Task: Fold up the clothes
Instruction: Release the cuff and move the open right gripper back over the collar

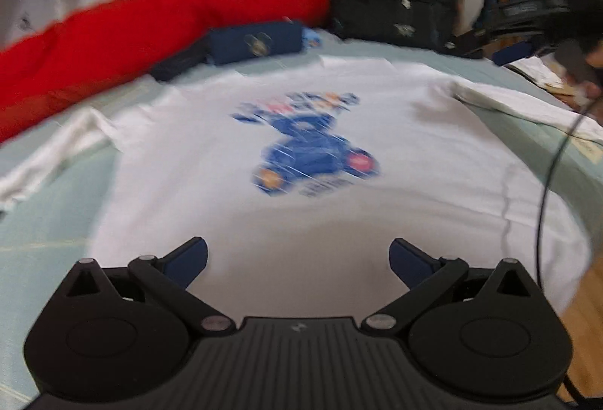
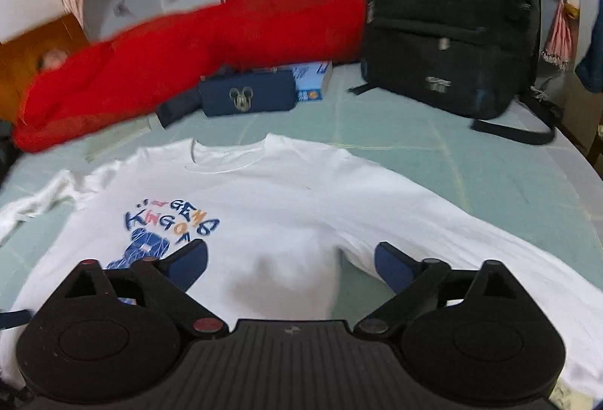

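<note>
Both tongs, left tongs [image 1: 297, 259] and right tongs [image 2: 290, 261], hover spread wide, pinching nothing. White sweatshirt [image 2: 286, 198] lies flat, print up and unfolded, on the green bed [image 2: 490, 165], collar at 12 o'clock. Right sleeve [image 2: 471, 240] extends toward 4 o'clock. For any fold, pinch both fabric layers at an edge and keep the body flat.

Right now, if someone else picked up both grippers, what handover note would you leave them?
Left gripper: jaws open, holding nothing, over the shirt's lower part.
Right gripper: jaws open, holding nothing, near the right sleeve.
White long-sleeve shirt lies flat, print up, on the green sheet, both sleeves spread out.
Done: shirt laid out.
Left: all folds, sleeves first.
</note>
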